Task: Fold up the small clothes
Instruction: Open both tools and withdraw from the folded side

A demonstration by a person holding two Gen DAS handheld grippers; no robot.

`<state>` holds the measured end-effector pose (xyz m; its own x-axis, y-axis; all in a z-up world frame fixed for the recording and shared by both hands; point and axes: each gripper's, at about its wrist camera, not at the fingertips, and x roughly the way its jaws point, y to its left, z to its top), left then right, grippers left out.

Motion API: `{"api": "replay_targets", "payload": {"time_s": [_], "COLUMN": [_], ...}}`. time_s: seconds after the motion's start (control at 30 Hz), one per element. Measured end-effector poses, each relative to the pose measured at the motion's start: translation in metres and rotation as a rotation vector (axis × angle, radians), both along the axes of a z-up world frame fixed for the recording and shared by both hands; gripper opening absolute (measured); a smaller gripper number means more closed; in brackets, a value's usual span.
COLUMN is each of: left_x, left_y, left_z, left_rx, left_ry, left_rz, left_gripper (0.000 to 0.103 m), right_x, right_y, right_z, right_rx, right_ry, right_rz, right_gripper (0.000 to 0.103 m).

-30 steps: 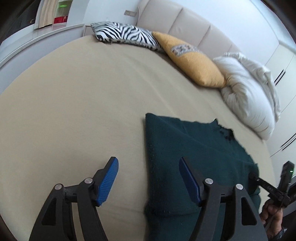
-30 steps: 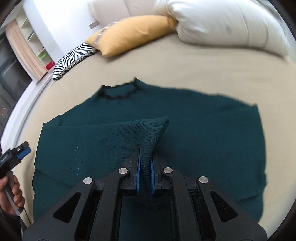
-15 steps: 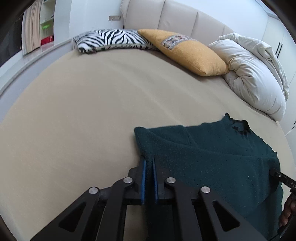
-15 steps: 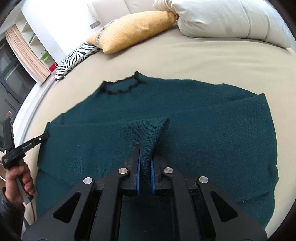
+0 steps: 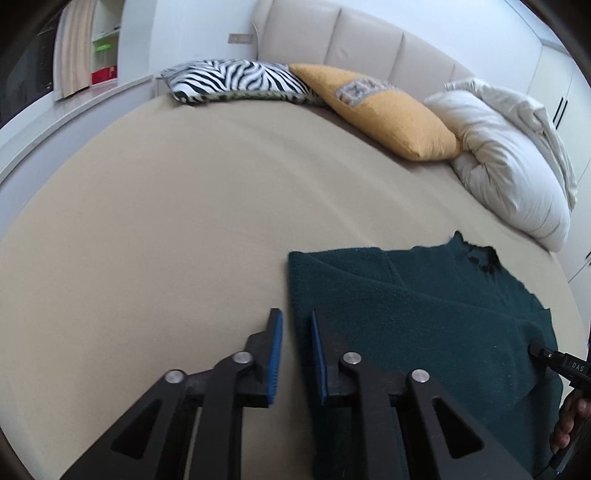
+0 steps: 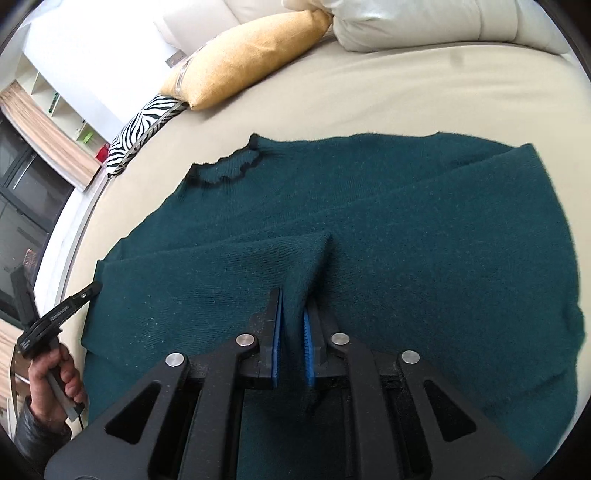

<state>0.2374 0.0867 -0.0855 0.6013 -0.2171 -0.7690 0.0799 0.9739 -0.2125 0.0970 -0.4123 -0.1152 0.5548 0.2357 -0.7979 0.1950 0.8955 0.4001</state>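
1. The near part of the green sweater [image 5: 424, 332] runs under the left gripper [image 5: 295, 354] and off the bottom edge of the left wrist view; its hem cannot be seen there.
2. In the right wrist view the sweater's near edge is hidden behind the right gripper [image 6: 291, 332], and whether the pads actually pinch the raised fold between them cannot be told.
3. The white duvet [image 6: 424, 22] is cut by the top edge.
4. The zebra pillow [image 6: 144, 129] lies partly behind the yellow pillow [image 6: 240, 62].
5. Shelf items far left [image 5: 103, 62] are too small to identify.
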Motion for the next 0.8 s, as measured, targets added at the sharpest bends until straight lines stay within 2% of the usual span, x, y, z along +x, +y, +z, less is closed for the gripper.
{"api": "replay_targets", "payload": {"time_s": [0.07, 0.17, 0.27, 0.3, 0.4, 0.47, 0.6, 0.67, 0.8], "left_x": [-0.013, -0.03, -0.031, -0.03, -0.029, -0.031, -0.031, -0.032, -0.032], "left_y": [0.001, -0.013, -0.022, -0.021, -0.02, -0.022, -0.02, -0.022, -0.022], "left_z": [0.005, 0.0, -0.017, -0.021, -0.02, -0.02, -0.022, -0.023, -0.023], "left_rx": [-0.006, 0.049, 0.115, 0.12, 0.12, 0.146, 0.131, 0.146, 0.148], "left_ry": [0.002, 0.008, 0.028, 0.027, 0.024, 0.016, 0.009, 0.004, 0.003], "left_rz": [-0.017, -0.074, -0.098, -0.099, -0.101, -0.11, -0.104, -0.107, -0.108], "left_gripper": [0.033, 0.034, 0.034, 0.034, 0.034, 0.034, 0.034, 0.034, 0.034], "right_x": [-0.005, -0.016, -0.02, -0.02, -0.022, -0.025, -0.035, -0.034, -0.01], "right_y": [0.002, 0.003, 0.002, 0.001, -0.011, -0.018, -0.024, -0.017, 0.015], "right_z": [0.009, 0.017, 0.011, 0.005, -0.004, 0.0, 0.021, 0.036, 0.045], "right_rx": [0.016, 0.001, -0.041, -0.072, -0.024, -0.007, -0.068, -0.055, -0.09], "right_ry": [-0.001, -0.027, -0.001, 0.027, 0.007, 0.011, -0.02, -0.083, -0.124], "right_rz": [-0.001, 0.002, -0.002, -0.012, -0.006, -0.035, -0.12, -0.092, 0.021], "right_gripper": [0.011, 0.011, 0.011, 0.01, 0.008, 0.009, 0.015, 0.015, 0.015]}}
